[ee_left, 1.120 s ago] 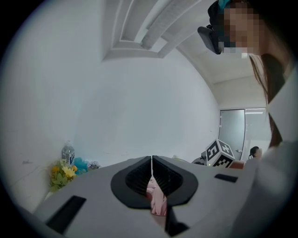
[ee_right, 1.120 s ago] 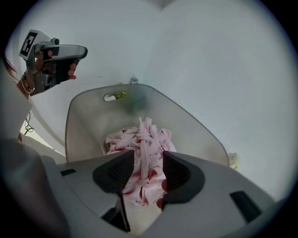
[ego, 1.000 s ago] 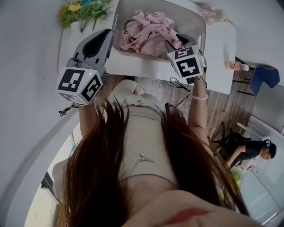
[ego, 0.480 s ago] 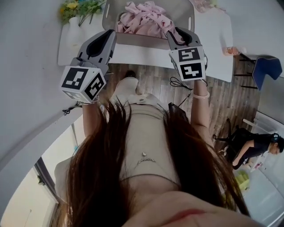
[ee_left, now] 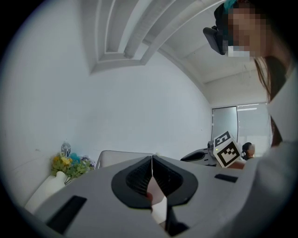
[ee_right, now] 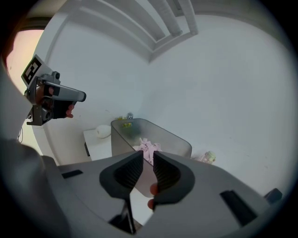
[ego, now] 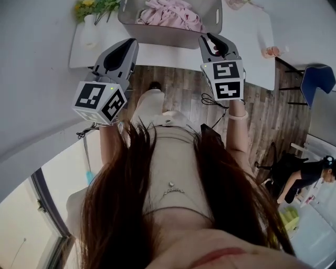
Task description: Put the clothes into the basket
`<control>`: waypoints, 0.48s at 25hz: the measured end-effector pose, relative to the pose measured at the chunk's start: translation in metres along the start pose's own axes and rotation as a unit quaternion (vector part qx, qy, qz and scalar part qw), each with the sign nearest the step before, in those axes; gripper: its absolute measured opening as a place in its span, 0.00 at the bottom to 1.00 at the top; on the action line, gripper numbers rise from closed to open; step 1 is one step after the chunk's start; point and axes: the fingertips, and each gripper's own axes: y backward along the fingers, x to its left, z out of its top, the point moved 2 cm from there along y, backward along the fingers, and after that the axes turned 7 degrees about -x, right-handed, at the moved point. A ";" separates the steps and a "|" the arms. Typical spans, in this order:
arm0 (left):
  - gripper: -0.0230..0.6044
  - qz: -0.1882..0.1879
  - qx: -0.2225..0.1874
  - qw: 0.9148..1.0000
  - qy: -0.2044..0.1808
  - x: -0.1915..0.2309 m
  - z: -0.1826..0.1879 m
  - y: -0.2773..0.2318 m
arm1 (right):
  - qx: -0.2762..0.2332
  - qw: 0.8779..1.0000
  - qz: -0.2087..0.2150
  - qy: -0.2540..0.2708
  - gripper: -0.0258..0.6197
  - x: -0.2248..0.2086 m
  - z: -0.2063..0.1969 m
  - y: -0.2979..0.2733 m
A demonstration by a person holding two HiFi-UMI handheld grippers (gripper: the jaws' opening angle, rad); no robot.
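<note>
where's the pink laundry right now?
Head view, top centre: the pink clothes lie inside the grey basket on the white table, with the flower vase to the basket's left.

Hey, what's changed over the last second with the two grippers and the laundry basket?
Both grippers pulled back from the basket toward the person. The right gripper came away from over the pink clothes, its jaws closing to a narrow gap with nothing between them. The left gripper withdrew too, shut and empty. The clothes stayed in the basket.
</note>
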 end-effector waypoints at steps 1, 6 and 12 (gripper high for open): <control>0.05 0.001 0.000 1.000 0.000 -0.006 -0.002 0.005 | -0.003 1.000 0.000 -0.002 0.17 0.002 -0.002 0.007; 0.05 0.002 0.001 1.000 -0.002 -0.028 -0.006 0.021 | -0.015 1.000 -0.003 -0.012 0.15 0.007 -0.010 0.034; 0.05 -0.003 -0.001 1.000 -0.005 -0.053 -0.012 0.041 | -0.031 0.999 -0.017 -0.015 0.13 0.013 -0.016 0.067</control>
